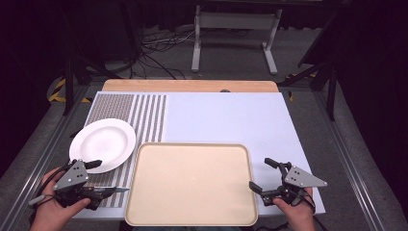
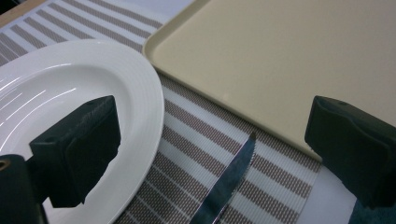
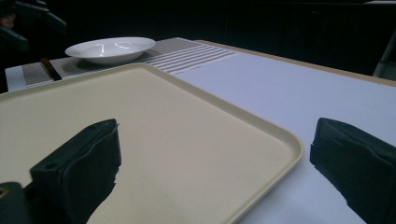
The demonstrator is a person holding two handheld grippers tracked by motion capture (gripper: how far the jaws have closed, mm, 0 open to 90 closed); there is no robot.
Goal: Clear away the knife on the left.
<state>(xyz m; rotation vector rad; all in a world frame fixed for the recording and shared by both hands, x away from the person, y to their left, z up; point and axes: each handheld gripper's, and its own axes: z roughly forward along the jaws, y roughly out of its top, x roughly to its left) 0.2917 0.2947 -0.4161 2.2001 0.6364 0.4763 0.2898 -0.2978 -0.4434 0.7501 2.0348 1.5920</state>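
background: dark room, black cables and a white metal stand on the grey floor beyond the table, as we see from the high view.
surface: pale blue-white table top (image 1: pixel 231 115) with a wooden far edge; a brown-and-white striped woven placemat (image 1: pixel 144 113) lies on its left part.
high view, tray: we see a large beige rectangular plastic tray (image 1: pixel 192 185) at the near middle, bare, its left edge just beside the placemat.
high view, plate: a round white ceramic plate (image 1: pixel 103 143) sits on the placemat, left of the tray.
high view, knife: a steel table knife with a serrated blade (image 1: pixel 111 190) lies on the placemat between plate and tray, blade tip toward the tray.
high view, left gripper (image 1: pixel 96 179): in our left hand, jaws wide, over the knife, near the plate's near rim.
high view, right gripper (image 1: pixel 262 174): in our right hand, jaws wide, at the tray's right edge.
left gripper view: we look down on the knife (image 2: pixel 226 184) between the spread jaws; one jaw hangs over the plate (image 2: pixel 70 93), the other over the tray corner (image 2: pixel 289 56); nothing is gripped.
right gripper view: jaws wide and bare, one over the tray (image 3: pixel 154 135), the other over the table top (image 3: pixel 280 93); the plate (image 3: pixel 109 49) stands far off on the placemat (image 3: pixel 187 53).
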